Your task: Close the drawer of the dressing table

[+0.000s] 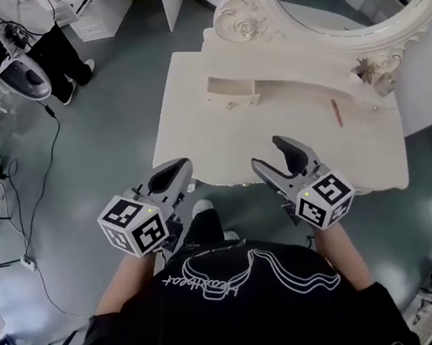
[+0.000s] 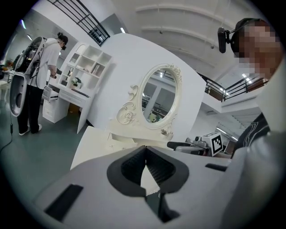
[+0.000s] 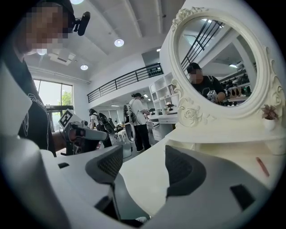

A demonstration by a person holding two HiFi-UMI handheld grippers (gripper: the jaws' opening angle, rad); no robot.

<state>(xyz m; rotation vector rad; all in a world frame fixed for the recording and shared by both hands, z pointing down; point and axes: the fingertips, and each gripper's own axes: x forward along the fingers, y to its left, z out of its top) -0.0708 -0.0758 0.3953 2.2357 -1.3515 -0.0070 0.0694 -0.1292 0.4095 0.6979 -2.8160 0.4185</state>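
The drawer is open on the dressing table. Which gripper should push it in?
Left, probably. The left gripper has its jaws shut, giving one blunt tip, and its view faces the open drawer. The right gripper is about as near, but its jaws stand apart.

Right gripper [image 3: 144, 166] held wide over the dressing table [image 3: 232, 145], below the oval mirror [image 3: 219, 58]

Its two dark ribbed pads [image 3: 184, 171] stand well apart with nothing between them; only the cream tabletop shows through the gap. The mirror, in a white carved frame, rises above and to the right of the jaws and reflects a person in black. At the mirror's lower right edge stands a small potted plant [image 3: 269, 117], and below that a reddish pencil [image 3: 262, 166] lies on the tabletop. Far to the mirror's left the left gripper [image 3: 100, 135] hangs in the air, its marker cube [image 3: 66, 118] facing this way. Between it and the mirror, people stand in the background by white shelving.
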